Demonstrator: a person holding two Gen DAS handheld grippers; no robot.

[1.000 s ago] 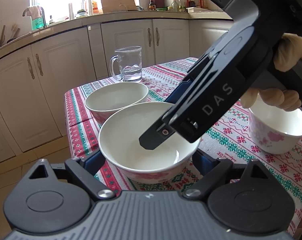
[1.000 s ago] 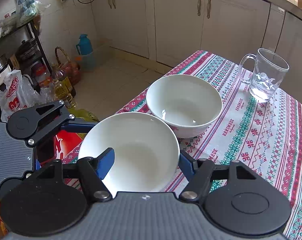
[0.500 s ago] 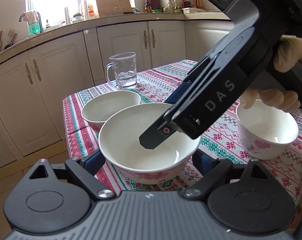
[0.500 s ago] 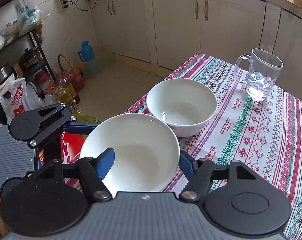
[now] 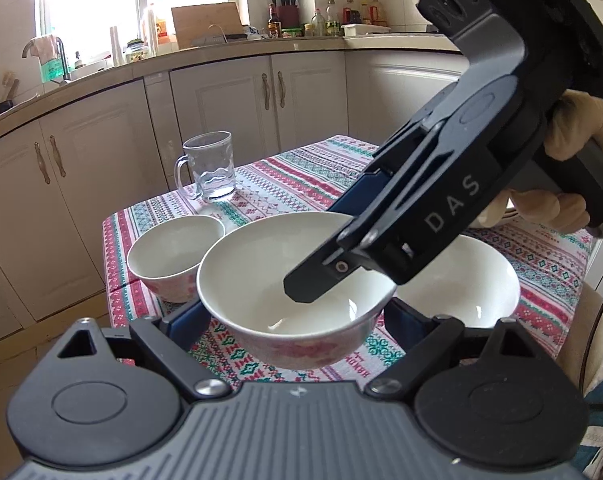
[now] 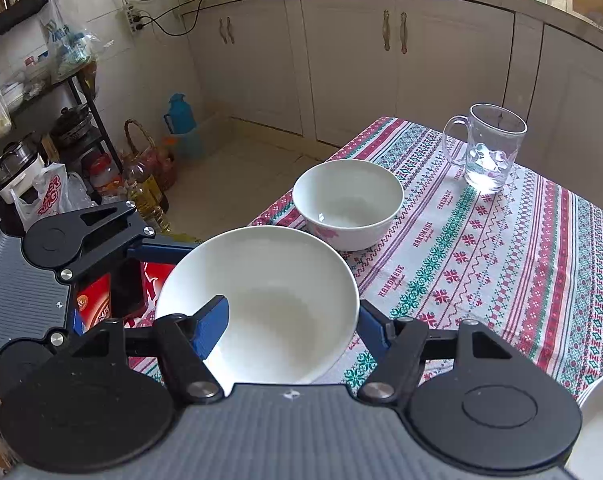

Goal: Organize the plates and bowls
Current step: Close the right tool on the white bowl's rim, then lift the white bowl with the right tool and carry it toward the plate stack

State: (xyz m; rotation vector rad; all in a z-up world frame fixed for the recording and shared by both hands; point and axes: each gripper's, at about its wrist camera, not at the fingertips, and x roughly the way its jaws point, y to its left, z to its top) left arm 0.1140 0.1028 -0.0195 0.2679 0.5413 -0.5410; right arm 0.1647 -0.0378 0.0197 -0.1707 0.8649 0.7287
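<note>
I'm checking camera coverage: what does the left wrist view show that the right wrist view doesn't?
Only the left wrist view: a gloved hand, the window and a knife block on the counter.
Only the right wrist view: the floor side, with a blue jug, a basket and a cluttered rack.
Both: the held bowl, the far bowl on the table, the glass mug and the patterned tablecloth.
</note>
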